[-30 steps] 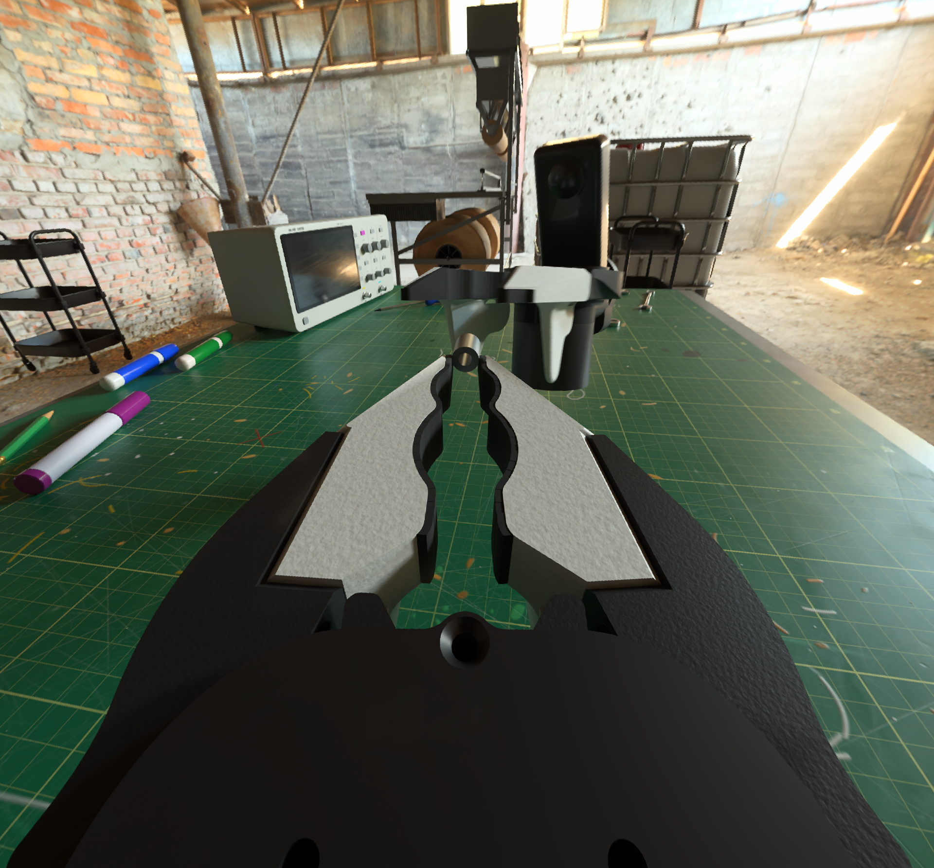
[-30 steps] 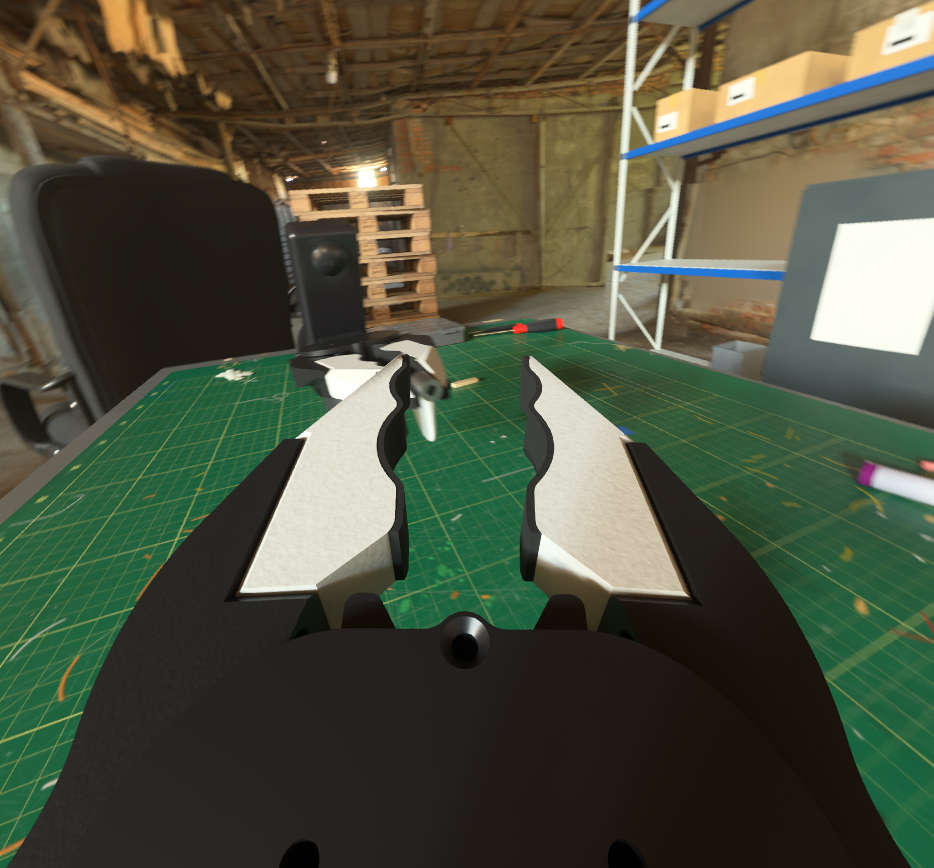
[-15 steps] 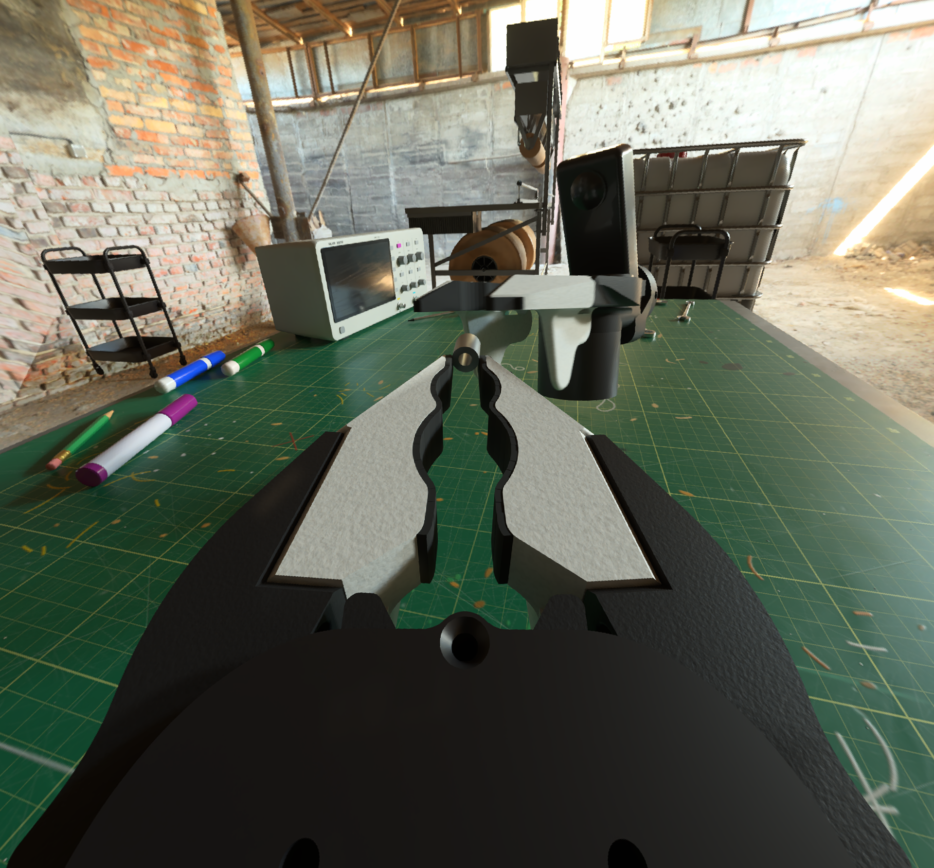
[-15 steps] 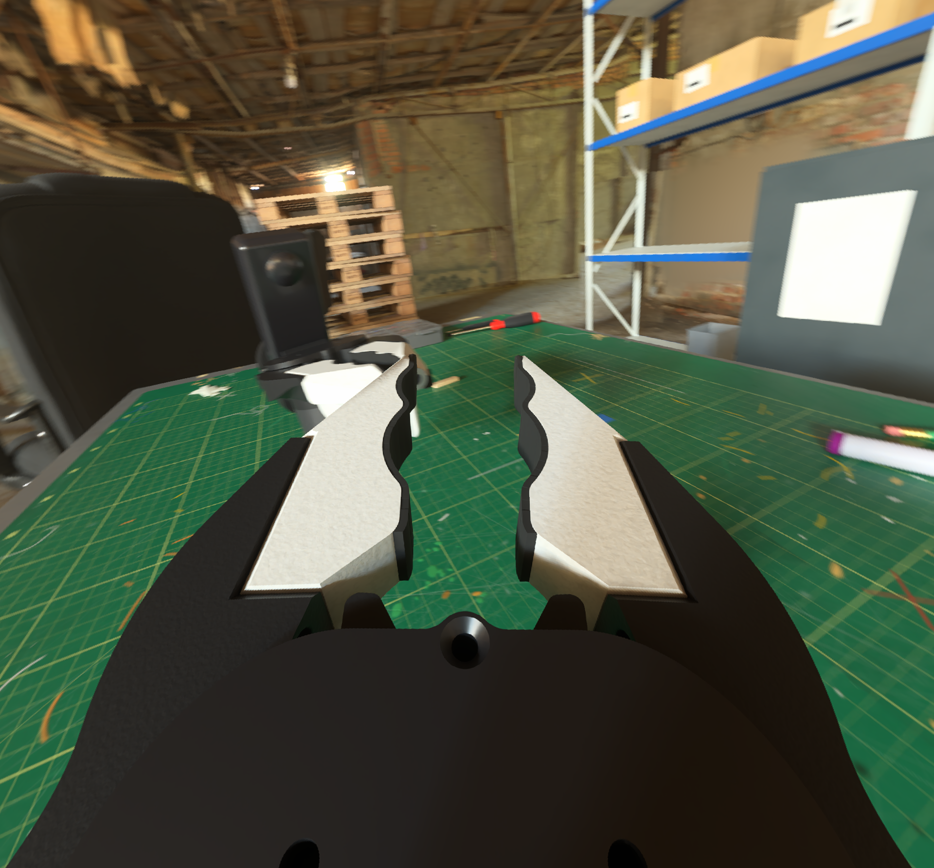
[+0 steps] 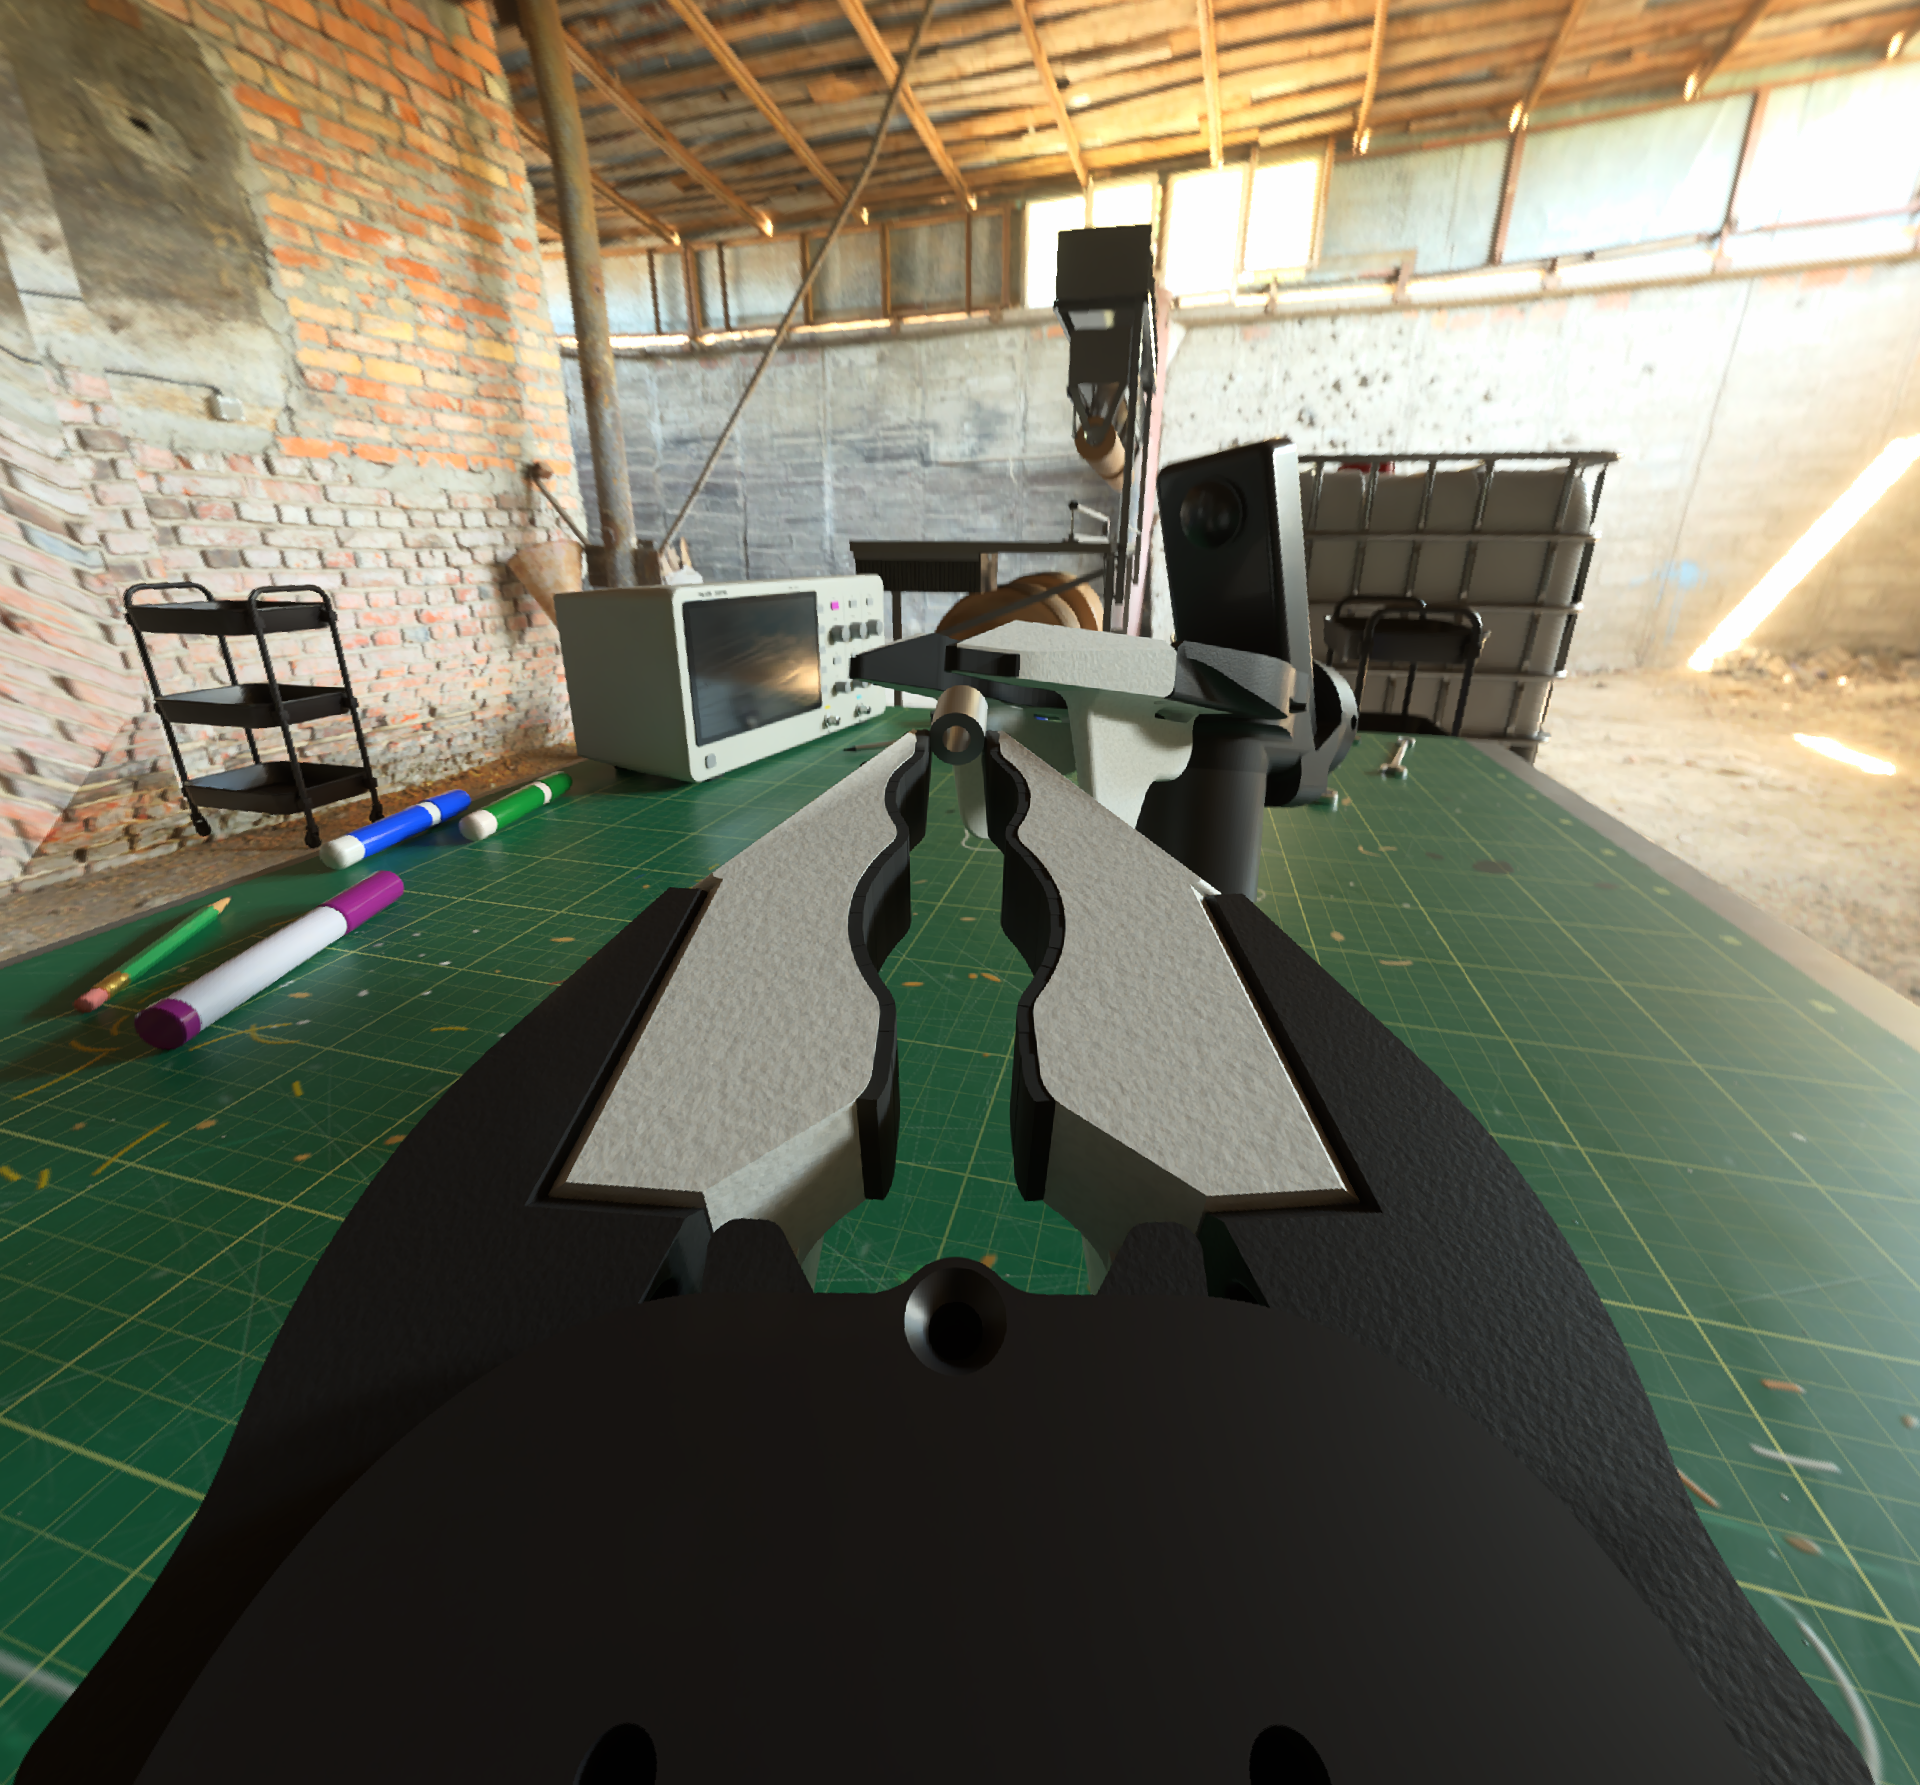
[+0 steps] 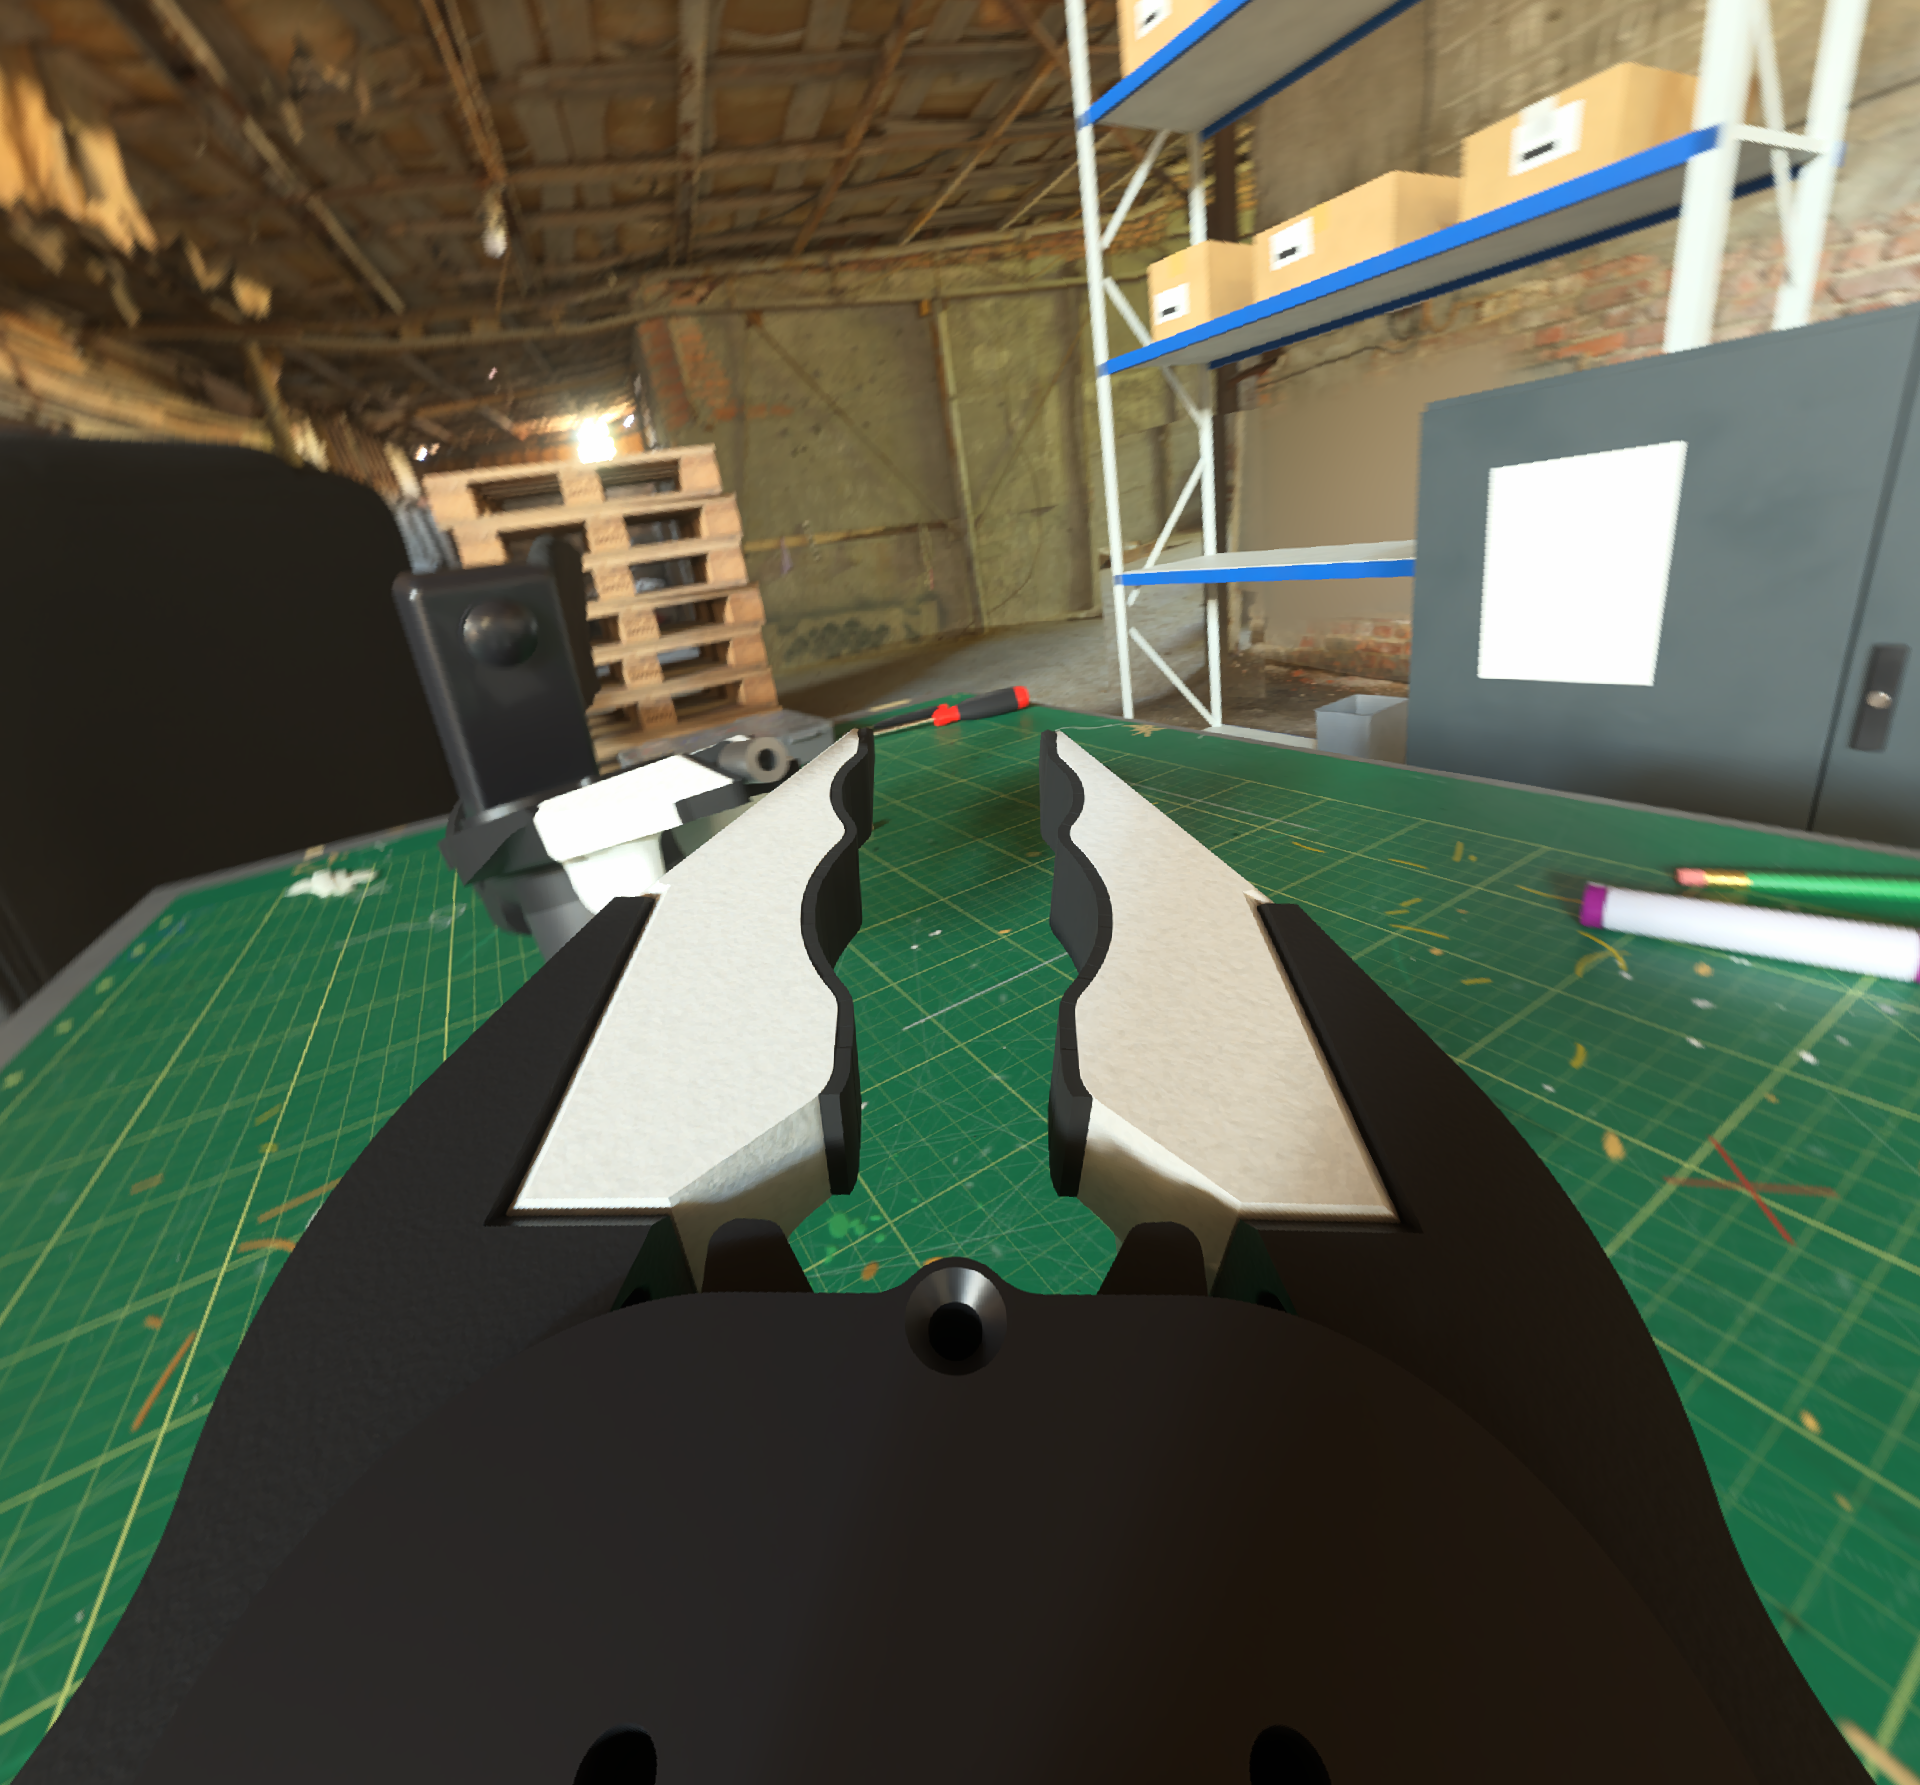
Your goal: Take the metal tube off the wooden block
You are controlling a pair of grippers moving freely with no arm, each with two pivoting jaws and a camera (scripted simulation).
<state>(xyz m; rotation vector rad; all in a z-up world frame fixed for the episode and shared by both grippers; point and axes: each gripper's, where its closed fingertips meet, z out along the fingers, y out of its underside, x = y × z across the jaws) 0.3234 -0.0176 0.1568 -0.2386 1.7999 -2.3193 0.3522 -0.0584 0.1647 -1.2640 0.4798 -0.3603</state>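
Metal tube pinched by left gripper, right gripper parted, green cutting mat, brick warehouse

Metal tube between left gripper fingertips, above mat.

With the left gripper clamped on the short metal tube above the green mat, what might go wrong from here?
1. The left gripper pinches the short grey metal tube only at its very fingertips, so the round tube might slip out.
2. The open right gripper sits just beyond the tube in the left wrist view; moving forward may knock the two together.
3. No wooden block shows, so how far the tube has cleared it cannot be checked.
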